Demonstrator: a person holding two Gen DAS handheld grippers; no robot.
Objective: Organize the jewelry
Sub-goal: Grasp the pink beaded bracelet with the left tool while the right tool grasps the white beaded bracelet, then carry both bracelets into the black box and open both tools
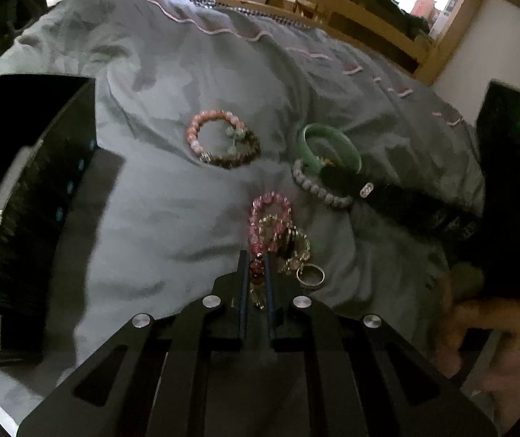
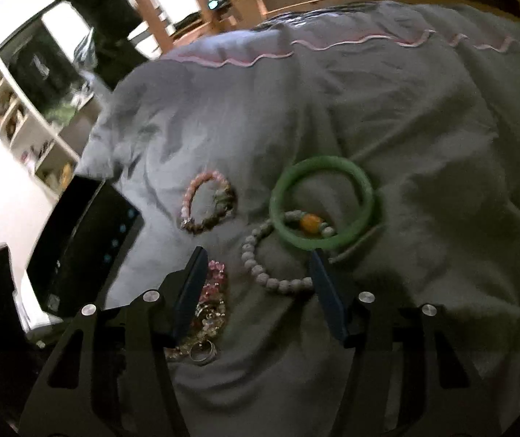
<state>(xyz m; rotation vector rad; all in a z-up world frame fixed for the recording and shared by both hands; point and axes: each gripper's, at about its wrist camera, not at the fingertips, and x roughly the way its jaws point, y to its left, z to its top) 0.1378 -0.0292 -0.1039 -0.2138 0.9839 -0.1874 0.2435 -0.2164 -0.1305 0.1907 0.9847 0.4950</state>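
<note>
No lettering is legible on the black box (image 1: 23,218) at the bed's left edge. The left tool (image 1: 258,262) is pinched on a dark red bead strand (image 1: 257,268) low over the grey duvet (image 1: 172,200). The right tool (image 2: 256,255), spread wide, hovers above the white bead bracelet (image 2: 260,273) and green bangle (image 2: 323,202).

Black rectangular box (image 1: 23,218) ran off left edge of left wrist view, label print too small to read. Pale grey beaded bracelet (image 2: 260,262) partly hidden under green jade bangle (image 2: 323,204) and right gripper (image 2: 260,255) finger
</note>
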